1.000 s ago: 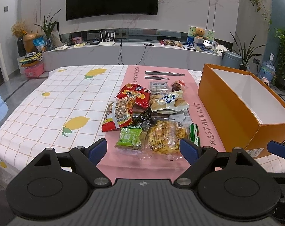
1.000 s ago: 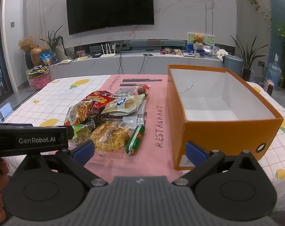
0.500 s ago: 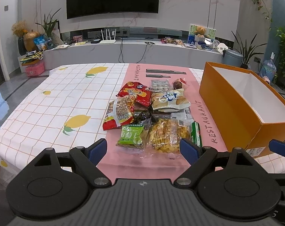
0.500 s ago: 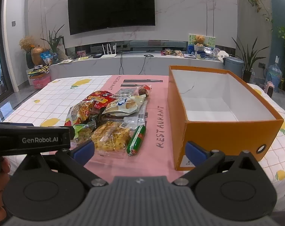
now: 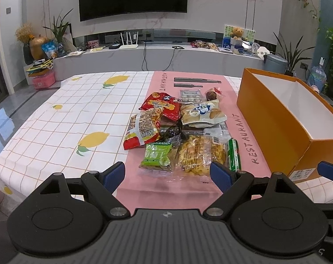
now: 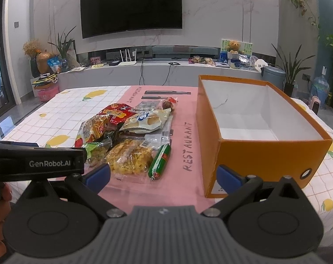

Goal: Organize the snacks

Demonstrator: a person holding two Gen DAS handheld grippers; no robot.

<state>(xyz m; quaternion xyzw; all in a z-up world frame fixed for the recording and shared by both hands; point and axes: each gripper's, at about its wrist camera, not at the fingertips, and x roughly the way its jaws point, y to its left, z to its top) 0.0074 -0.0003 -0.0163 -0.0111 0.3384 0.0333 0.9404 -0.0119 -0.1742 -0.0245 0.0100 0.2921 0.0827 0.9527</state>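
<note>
A pile of snack packets lies on the pink runner (image 5: pixel 188 184): a green raisin pack (image 5: pixel 157 156), a clear pack of yellow crisps (image 5: pixel 199 154), a green sausage stick (image 5: pixel 233 154), a red noodle bag (image 5: pixel 144 129), a red bag (image 5: pixel 162 105) and a white bread bag (image 5: pixel 201 114). An empty orange box (image 5: pixel 276 127) stands to their right. My left gripper (image 5: pixel 167 173) is open and empty, just short of the pile. My right gripper (image 6: pixel 163 176) is open and empty, between the sausage stick (image 6: pixel 160 162) and the orange box (image 6: pixel 265 154).
The table wears a white lemon-print cloth (image 5: pixel 78 118). The left gripper's body (image 6: pixel 34 162) crosses the lower left of the right wrist view. A TV wall and a long shelf (image 5: pixel 166 55) with clutter stand behind the table.
Both grippers have edged slightly closer to the snacks and the box. Nothing was gripped or moved.
</note>
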